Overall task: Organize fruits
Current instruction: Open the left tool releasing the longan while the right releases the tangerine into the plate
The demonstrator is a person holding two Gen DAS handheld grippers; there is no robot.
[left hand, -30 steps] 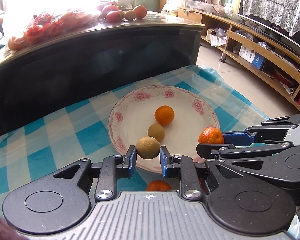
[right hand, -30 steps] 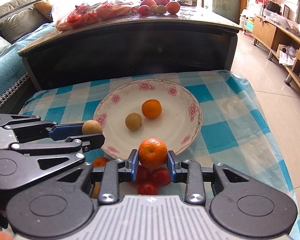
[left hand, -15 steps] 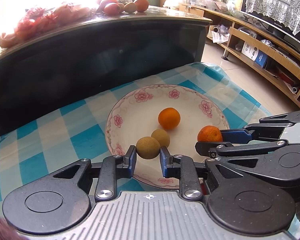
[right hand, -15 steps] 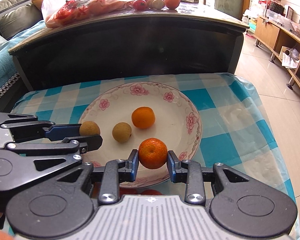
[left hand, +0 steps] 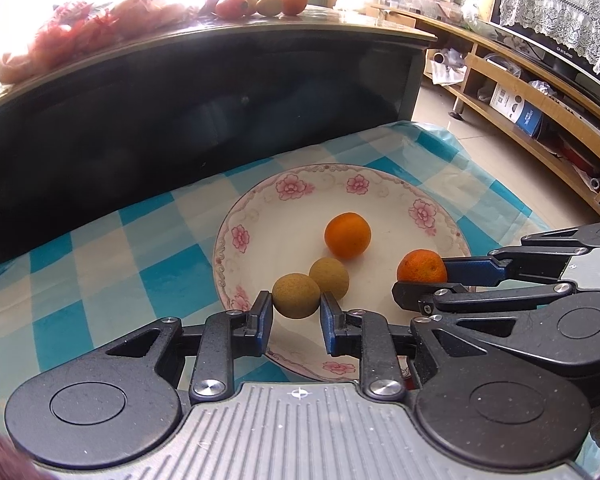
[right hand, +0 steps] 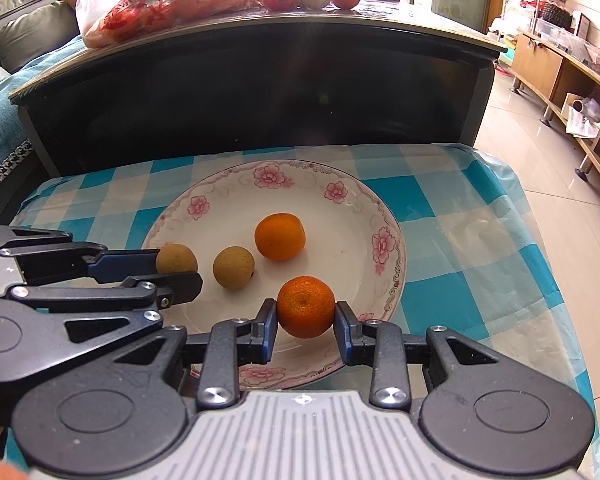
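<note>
Bright backlit daylight; blown-out top; fisheye-warped edges; sharp centre

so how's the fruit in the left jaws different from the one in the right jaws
The left gripper holds a dull tan-brown fruit; the right gripper holds a bright orange mandarin. The tan-brown fruit looks smaller and plainer; the mandarin shows a stem dimple. Both are round, clamped over the plate.

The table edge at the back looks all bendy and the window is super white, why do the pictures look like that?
In both wrist views the fisheye lens bows the dark table edge into a curve. In the left wrist view, window light behind the bagged fruit washes that corner out white. In the right wrist view the plastic bag glares too, while the plate stays sharp and evenly lit.
</note>
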